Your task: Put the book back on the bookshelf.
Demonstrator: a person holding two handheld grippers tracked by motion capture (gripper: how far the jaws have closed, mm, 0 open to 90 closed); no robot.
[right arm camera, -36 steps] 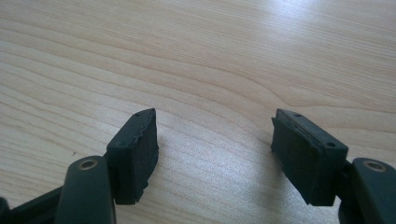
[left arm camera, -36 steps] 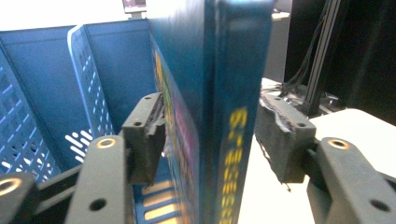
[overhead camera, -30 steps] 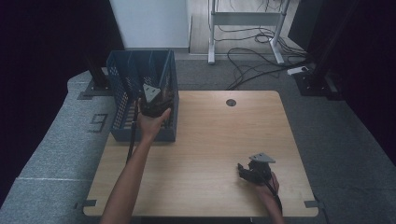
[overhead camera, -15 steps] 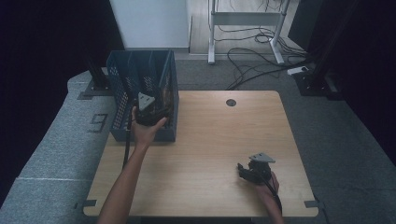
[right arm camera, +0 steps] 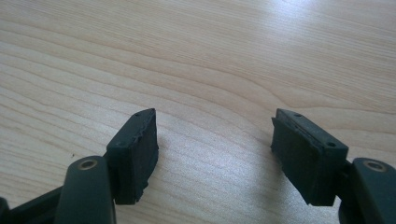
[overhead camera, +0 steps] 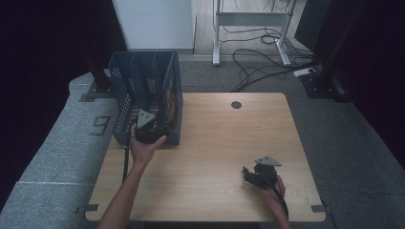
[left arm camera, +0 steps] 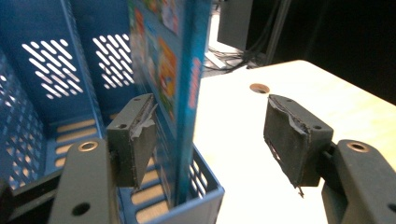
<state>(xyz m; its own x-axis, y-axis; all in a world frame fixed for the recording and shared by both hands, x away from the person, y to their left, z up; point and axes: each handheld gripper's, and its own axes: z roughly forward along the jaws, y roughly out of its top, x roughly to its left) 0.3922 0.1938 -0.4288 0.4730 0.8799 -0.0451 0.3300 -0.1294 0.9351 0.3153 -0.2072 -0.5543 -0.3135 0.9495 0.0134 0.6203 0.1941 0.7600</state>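
Now | left hand-held gripper (left arm camera: pixel 212 140) jaws just opening, parted around glossy book (left arm camera: pixel 180 84) | slotted blue plastic rack (left arm camera: pixel 56 70) | right hand-held gripper (right arm camera: pixel 215 154) agape over woodgrain table (right arm camera: pixel 210 56)

The left gripper (overhead camera: pixel 152 125) drew back from the blue file rack (overhead camera: pixel 125 102) toward the person and sank a little. Its jaws had just been opening; the colourful book (left arm camera: pixel 180 88) stood between them in the rack's near corner, free of both pads.
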